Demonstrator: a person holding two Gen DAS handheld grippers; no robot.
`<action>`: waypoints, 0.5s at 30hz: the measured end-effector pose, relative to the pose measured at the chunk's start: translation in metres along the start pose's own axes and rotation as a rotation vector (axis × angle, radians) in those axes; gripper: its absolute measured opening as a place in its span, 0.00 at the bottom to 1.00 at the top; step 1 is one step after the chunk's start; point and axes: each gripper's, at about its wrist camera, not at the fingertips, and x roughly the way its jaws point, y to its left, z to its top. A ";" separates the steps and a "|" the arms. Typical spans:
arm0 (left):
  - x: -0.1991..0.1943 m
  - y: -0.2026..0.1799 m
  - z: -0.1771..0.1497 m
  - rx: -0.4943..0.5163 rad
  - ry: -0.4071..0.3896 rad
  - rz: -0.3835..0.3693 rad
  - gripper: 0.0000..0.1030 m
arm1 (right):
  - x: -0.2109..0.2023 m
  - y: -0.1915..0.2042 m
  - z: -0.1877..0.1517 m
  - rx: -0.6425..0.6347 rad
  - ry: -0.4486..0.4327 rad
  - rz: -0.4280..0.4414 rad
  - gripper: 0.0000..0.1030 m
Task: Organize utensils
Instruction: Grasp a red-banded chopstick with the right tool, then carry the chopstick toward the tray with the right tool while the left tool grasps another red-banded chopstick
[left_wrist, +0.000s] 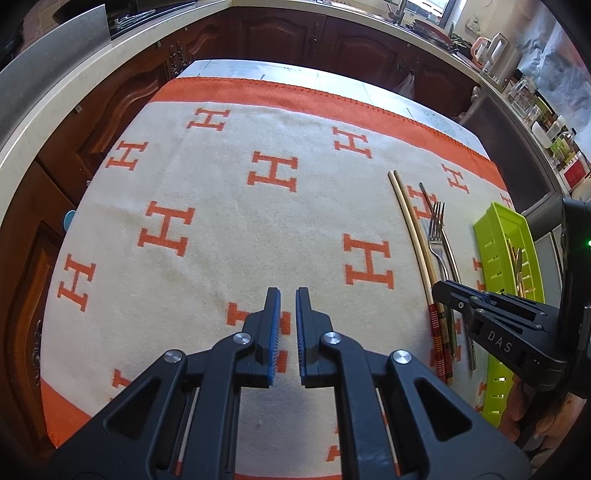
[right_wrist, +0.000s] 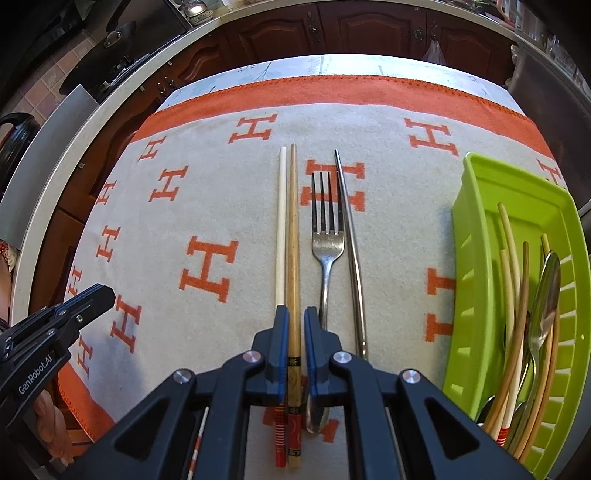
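Right gripper (right_wrist: 296, 325), jaws slightly spread, straddles the brown chopstick (right_wrist: 293, 236) along its length, so it's nearer; left gripper (left_wrist: 287, 306), pinching nothing, idles well apart.

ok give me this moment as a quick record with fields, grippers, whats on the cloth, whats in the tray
left gripper: nearly shut, empty, over bare cloth
right gripper: low over the utensils, jaws astride the brown chopstick, not closed on it
on cloth: white chopstick, brown chopstick, fork, metal chopstick, side by side
tray: green, right of the row, holds chopsticks and spoons
left to sort: four pieces
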 end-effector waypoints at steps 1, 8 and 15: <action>0.000 0.001 0.000 -0.001 0.002 0.000 0.05 | 0.000 0.000 0.000 0.004 0.002 0.003 0.08; -0.003 -0.003 -0.002 0.014 -0.005 -0.006 0.05 | -0.002 -0.002 -0.007 0.016 0.036 0.059 0.08; -0.008 -0.010 -0.003 0.030 -0.012 -0.008 0.05 | -0.003 0.006 -0.021 0.041 0.029 0.111 0.06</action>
